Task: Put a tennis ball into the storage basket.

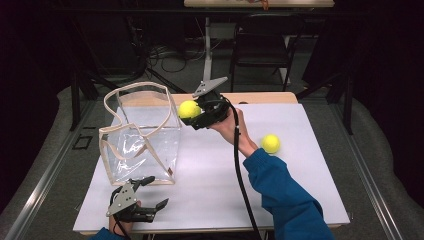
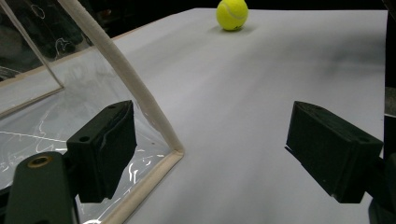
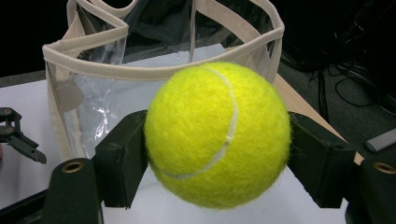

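Clamped between the right gripper's [image 1: 196, 116] black jaws is a yellow tennis ball [image 1: 189, 109], one pad pressed against each side of it, as the right gripper view shows close up [image 3: 217, 135]. In the high view this gripper hangs above the table, just beside the upper right rim of the bag, with its cable trailing down along the blue sleeve [image 1: 287, 195].

Largest in the scene is the table [image 1: 300, 190], covered by a white sheet. On its left part stands a clear plastic bag [image 1: 142, 135] with beige trim and handles, upright and open at the top. In the right gripper view the bag's rim [image 3: 154, 70] lies directly behind the held ball.

The left gripper [image 1: 150, 192] rests low near the table's front edge, just below the bag's front corner. Its jaws stand wide apart with nothing between them; in the left gripper view [image 2: 212, 149] one jaw sits in front of the bag's beige-edged corner [image 2: 173, 149] and the other over bare sheet.

A second tennis ball [image 1: 270, 143] lies on the sheet to the right, well apart from the bag, close beside the person's right forearm; the left gripper view shows it far off [image 2: 232, 14].
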`<state>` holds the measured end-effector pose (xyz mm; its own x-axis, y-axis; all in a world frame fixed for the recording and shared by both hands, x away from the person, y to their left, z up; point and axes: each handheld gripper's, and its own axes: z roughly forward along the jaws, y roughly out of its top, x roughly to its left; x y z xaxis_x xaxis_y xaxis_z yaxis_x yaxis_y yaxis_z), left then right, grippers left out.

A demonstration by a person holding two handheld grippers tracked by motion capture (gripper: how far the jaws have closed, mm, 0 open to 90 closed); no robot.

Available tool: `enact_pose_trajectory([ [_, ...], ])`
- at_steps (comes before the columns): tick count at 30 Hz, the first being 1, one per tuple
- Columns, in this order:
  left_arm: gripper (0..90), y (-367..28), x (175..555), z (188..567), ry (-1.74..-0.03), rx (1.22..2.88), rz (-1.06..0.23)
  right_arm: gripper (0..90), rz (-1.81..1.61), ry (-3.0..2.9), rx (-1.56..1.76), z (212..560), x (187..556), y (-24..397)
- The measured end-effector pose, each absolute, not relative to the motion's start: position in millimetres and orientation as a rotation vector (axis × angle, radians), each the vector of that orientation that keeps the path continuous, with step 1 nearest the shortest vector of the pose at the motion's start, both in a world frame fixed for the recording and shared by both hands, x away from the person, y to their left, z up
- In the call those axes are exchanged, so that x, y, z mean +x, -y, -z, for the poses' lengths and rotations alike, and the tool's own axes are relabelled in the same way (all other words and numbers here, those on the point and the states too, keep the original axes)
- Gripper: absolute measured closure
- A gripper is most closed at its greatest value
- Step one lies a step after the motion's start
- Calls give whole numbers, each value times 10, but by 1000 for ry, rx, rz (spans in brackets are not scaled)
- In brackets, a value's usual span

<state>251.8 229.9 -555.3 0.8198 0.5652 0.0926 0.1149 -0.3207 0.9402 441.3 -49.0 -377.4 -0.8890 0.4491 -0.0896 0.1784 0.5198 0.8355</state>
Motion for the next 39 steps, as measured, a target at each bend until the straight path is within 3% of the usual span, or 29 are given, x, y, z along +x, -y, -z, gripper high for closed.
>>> enact_pose_trajectory([
  [39, 158, -2303, 2513, 5548, -516, 1862, -499, 259, -1265, -2472, 483, 3502, 4506, 283],
])
